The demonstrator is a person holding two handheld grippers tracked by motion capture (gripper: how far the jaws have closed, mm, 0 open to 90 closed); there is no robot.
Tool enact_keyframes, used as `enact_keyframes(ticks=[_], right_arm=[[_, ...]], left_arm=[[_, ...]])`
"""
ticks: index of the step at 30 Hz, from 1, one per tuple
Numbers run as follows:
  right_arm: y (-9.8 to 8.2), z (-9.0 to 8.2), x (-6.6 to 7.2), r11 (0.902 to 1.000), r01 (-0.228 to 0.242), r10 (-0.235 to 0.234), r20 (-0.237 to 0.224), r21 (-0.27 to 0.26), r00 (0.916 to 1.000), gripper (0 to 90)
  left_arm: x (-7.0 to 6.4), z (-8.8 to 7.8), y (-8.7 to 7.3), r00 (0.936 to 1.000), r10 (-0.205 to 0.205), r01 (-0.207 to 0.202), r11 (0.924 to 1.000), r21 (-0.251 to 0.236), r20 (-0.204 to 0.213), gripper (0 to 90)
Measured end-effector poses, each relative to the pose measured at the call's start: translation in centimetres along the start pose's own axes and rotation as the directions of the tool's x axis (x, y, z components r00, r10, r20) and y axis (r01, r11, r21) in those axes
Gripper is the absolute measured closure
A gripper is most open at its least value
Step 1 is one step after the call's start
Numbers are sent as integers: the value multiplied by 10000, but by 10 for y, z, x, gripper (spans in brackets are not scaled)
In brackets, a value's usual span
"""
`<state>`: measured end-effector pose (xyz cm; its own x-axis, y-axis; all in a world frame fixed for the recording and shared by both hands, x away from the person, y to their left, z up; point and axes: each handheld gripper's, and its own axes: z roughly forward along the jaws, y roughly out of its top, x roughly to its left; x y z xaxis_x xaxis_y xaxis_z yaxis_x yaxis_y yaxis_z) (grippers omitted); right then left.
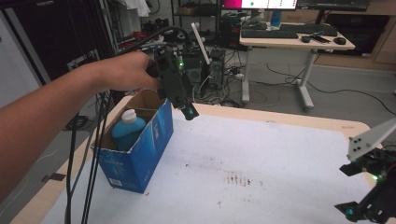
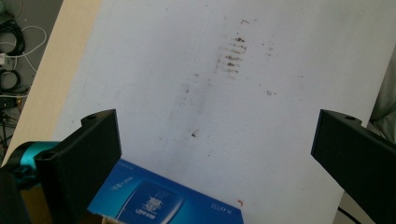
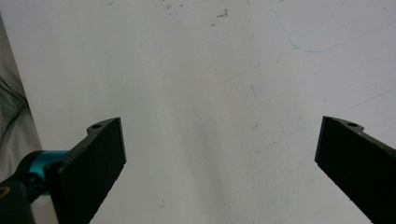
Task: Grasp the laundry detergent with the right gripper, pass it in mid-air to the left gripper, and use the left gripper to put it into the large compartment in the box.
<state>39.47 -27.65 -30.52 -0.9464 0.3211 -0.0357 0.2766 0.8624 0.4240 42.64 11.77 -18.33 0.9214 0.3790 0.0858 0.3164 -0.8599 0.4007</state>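
Standing upright inside an open blue cardboard box (image 1: 140, 154) at the near left of the table, a blue plastic bottle (image 1: 127, 131) with a white screw cap shows its rounded shoulders above the box's rim. Just above and beyond the box's far right corner hangs the left gripper (image 1: 189, 112), held in a person's left hand (image 1: 128, 70) at the end of a bare forearm that reaches in from the lower left; black cables trail from it down past the table's edge. Its jaws stand wide apart with nothing between them, so the bottle lies below and to the left of the jaws, well clear of them. In the left gripper view those two flat black jaws frame bare table surface, and the glossy printed blue side of the box (image 2: 163, 200) lies at the bottom between them, nearer the left jaw. At the lower right of the high view the right gripper (image 1: 359, 191) rests low over the table, far from the box, a grey three-cornered plate on top and a green light glowing; in the right gripper view its jaws also stand wide apart around nothing. A matte white sheet (image 1: 261, 154), flecked with small brown stains near its middle, covers the pale wooden table (image 1: 289, 119).
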Motion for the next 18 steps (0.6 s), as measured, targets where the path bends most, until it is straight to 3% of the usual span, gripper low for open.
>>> enact_keyframes(ticks=[11, 18], right_arm=[[-2, 3, -1, 10000, -13, 13, -56, -14, 10000, 11], [1, 5, -2, 10000, 31, -31, -106, -71, 9999, 11]], left_arm=[[-11, 35, 46, 9953, 794, -798, 9968, 47, 556, 16], [-14, 58, 67, 9947, 866, -876, 9960, 148, 557, 16]])
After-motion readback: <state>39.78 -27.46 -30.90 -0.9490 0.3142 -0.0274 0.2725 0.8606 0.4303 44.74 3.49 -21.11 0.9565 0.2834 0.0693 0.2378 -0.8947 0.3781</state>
